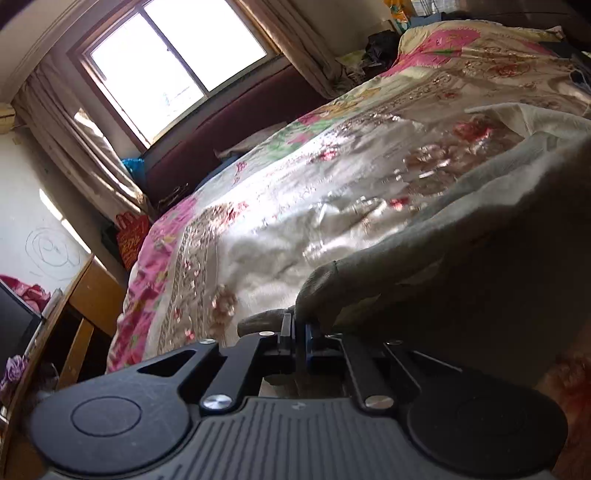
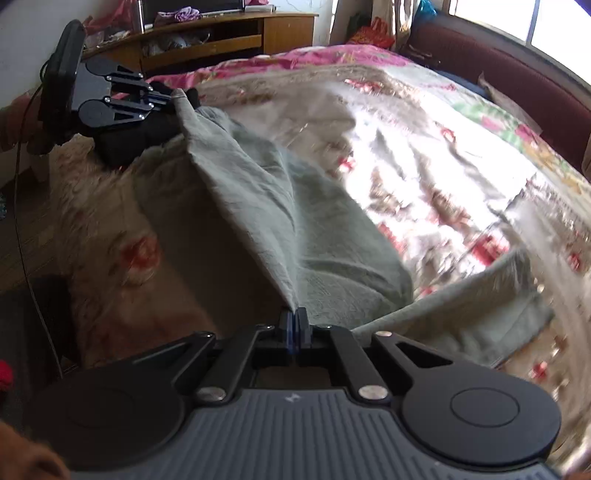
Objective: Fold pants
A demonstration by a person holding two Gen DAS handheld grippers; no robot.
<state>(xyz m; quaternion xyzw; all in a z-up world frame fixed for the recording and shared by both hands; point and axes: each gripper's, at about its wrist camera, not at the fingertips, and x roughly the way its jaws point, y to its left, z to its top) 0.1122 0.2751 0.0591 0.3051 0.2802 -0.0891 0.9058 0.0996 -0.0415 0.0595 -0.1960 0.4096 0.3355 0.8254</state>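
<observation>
Soft grey-green pants hang stretched above a floral bed, lifted at two points. The right tool is clamped on one edge, and the left tool pinches another. Only the right view shows both tools; only the left view shows the window.

Each camera sits just behind its own claw, low and close over the bed. The left wrist view faces along the bed toward the far window. The right wrist view faces across the bed toward the left claw and wooden cabinet. Both views share the floral bedspread and the gray pants.
</observation>
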